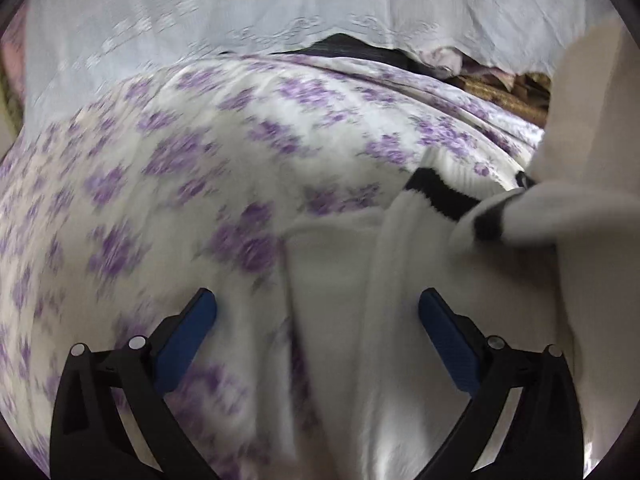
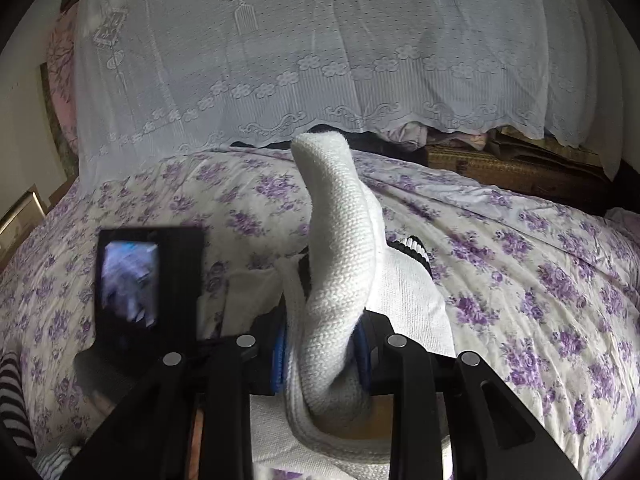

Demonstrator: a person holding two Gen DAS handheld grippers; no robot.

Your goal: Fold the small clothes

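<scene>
A white sock with black cuff stripes (image 2: 340, 256) is pinched between the blue pads of my right gripper (image 2: 320, 356); its toe end stands up in front of the camera and the striped cuff (image 2: 412, 250) hangs behind. In the left wrist view the same white sock (image 1: 432, 208) hangs at the right, with white knit cloth (image 1: 340, 280) lying on the bedspread between the wide-open fingers of my left gripper (image 1: 318, 312), which holds nothing. The left gripper's body with its small screen (image 2: 132, 284) shows at the left of the right wrist view.
A white bedspread with purple flowers (image 2: 540, 280) covers the bed. A white lace cloth (image 2: 320, 40) hangs behind it over stacked items and a woven box (image 2: 500, 168). A black-and-white striped garment (image 2: 12, 392) lies at the lower left edge.
</scene>
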